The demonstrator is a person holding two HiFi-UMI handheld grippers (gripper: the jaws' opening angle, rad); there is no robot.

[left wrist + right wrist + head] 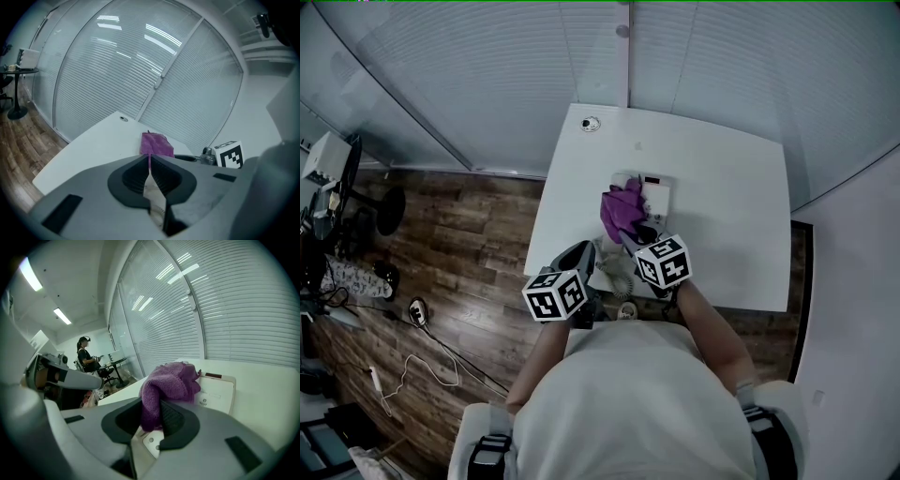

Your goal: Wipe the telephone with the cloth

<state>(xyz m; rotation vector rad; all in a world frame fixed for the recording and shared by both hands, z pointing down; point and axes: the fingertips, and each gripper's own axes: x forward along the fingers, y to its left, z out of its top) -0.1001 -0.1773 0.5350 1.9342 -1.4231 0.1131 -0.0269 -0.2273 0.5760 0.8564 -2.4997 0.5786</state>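
Telephone (218, 390): pale casing, flat on the white table (722, 178), recorded just ahead of the right gripper (157, 417) and slightly to its right. The purple cloth (171, 380) is pinched between the right gripper's jaws. Its bunched bulk rises past the jaw tips and overlaps the telephone's near left edge (actual contact with the casing cannot be confirmed). The left gripper (150, 165) is positioned behind and to the left of the right one, with its jaws pressed together and nothing gripped between them. From the left gripper, the cloth is seen straight ahead beyond the jaw tips, and the right gripper's marker cube (229, 155) is seen off to the right. A pale coiled cord (619, 275) is noted between the two grippers near the table's near edge. Slatted blinds (117, 70) are observed beyond the table, ahead of both grippers. Wood floor (459, 234) is seen to the left of the left gripper. A person (86, 357) is seen seated far off to the left of the right gripper.
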